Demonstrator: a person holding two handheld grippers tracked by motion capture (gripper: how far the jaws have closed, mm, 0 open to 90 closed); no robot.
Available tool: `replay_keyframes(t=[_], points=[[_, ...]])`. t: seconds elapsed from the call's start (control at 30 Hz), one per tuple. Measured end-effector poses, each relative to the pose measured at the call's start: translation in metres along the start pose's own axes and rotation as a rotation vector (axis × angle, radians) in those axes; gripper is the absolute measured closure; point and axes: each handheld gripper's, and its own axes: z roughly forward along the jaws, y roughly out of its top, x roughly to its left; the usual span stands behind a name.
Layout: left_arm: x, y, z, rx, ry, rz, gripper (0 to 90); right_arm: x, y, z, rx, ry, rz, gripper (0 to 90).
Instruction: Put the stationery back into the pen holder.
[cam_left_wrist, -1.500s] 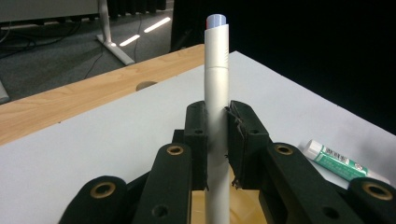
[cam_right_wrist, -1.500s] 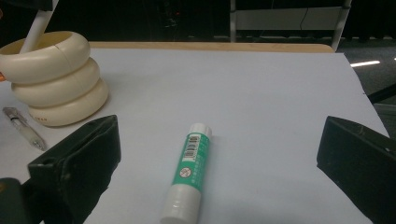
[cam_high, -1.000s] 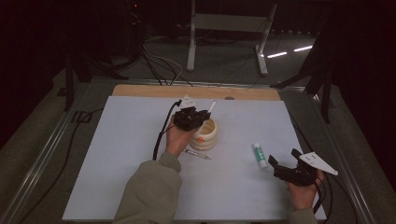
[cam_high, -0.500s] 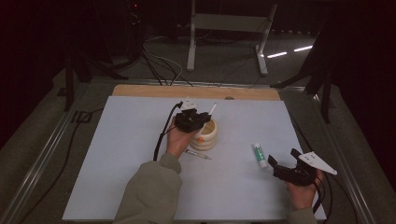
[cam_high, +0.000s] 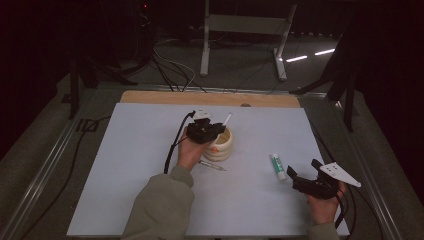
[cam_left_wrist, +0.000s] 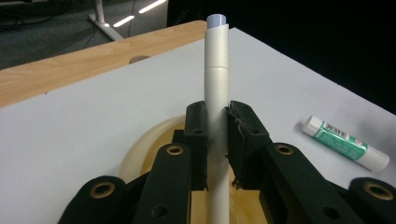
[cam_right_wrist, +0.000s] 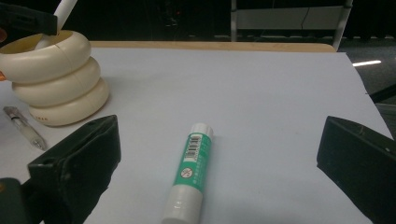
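Observation:
My left gripper (cam_high: 212, 131) hangs over the cream ribbed pen holder (cam_high: 221, 146) and is shut on a white pen (cam_left_wrist: 217, 84). The pen stands nearly upright between the jaws, its lower end inside the holder (cam_left_wrist: 144, 144). Its top end (cam_high: 227, 119) sticks out beyond the gripper. My right gripper (cam_high: 295, 175) rests near the table's right front, open, with wide-set jaws. A green-and-white glue stick (cam_right_wrist: 190, 170) lies on the mat just ahead of those jaws, not touched. The same glue stick (cam_high: 278, 166) lies between holder and right gripper.
A clear thin pen (cam_high: 212, 165) lies flat on the white mat (cam_high: 140, 165) in front of the holder. A wooden strip (cam_high: 165, 97) runs along the table's far edge. A cable (cam_high: 172, 147) trails from the left gripper. Metal stand legs (cam_high: 245, 45) stand behind the table.

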Motion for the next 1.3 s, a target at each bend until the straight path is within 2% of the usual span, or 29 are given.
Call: replay_keyframes(t=[0.27, 1.1, 1.3], points=[[0.0032, -0.0075, -0.0026, -0.005, -0.003, -0.018, 78.7, 0.0002, 0.0001, -0.0002, 0.0, 0.0, -0.002, 0.0], [0.0032, -0.0065, -0.0016, 0.018, -0.015, -0.015, 78.0, 0.0004, 0.0, 0.0001, 0.002, -0.001, 0.001, 0.0], [0.0034, -0.0064, -0.002, 0.026, -0.022, -0.012, 75.2, 0.0004, 0.0, 0.0001, 0.001, -0.001, 0.0, 0.0]])
